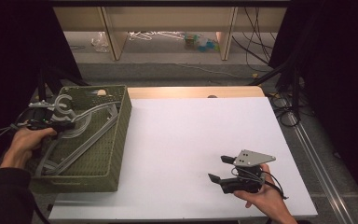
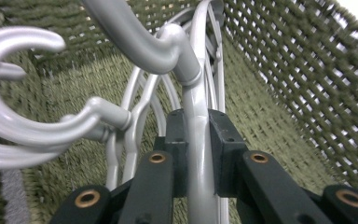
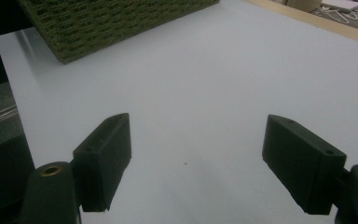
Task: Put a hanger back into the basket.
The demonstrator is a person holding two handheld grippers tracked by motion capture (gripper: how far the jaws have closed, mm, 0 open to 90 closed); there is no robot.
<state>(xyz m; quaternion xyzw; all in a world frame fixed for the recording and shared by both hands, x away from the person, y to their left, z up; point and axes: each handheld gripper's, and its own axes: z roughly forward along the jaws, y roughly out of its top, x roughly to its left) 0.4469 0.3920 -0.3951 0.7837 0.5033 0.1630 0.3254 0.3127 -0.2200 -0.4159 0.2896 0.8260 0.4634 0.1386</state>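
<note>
A grey plastic clothes hanger (image 2: 200,140) lies among other grey plastic hangers (image 1: 81,135) inside a green woven rectangular basket (image 1: 116,140) at the left side of the table. The left gripper (image 2: 199,140) is closed on its neck: in the left gripper view the two black jaws pinch the grey stem just below the hook, with the hook curving up and away above them. In the high view the left gripper (image 1: 51,122) sits over the basket's near-left part, the person's left hand (image 1: 25,144) behind it.

As a judgement, the work is at its beginning: one hanger is gripped but not yet lifted out, and it lies tangled with the others. Nothing has been laid on the table. What is left seems to be drawing this hanger free of the pile, carrying it over the basket wall, and then the rest of the hangers.

The right gripper (image 1: 221,168) rests near the table's front right, well apart from the basket, its jaws standing wide with nothing between them, held by the right hand (image 1: 265,198).

The surface is a white matte sheet (image 1: 191,140) over a pale wooden tabletop (image 1: 191,92), whose edge shows at the far side. Beyond it are a grey floor, light wooden furniture legs (image 1: 114,35), black cables (image 1: 256,42) and black drapes at both sides.
</note>
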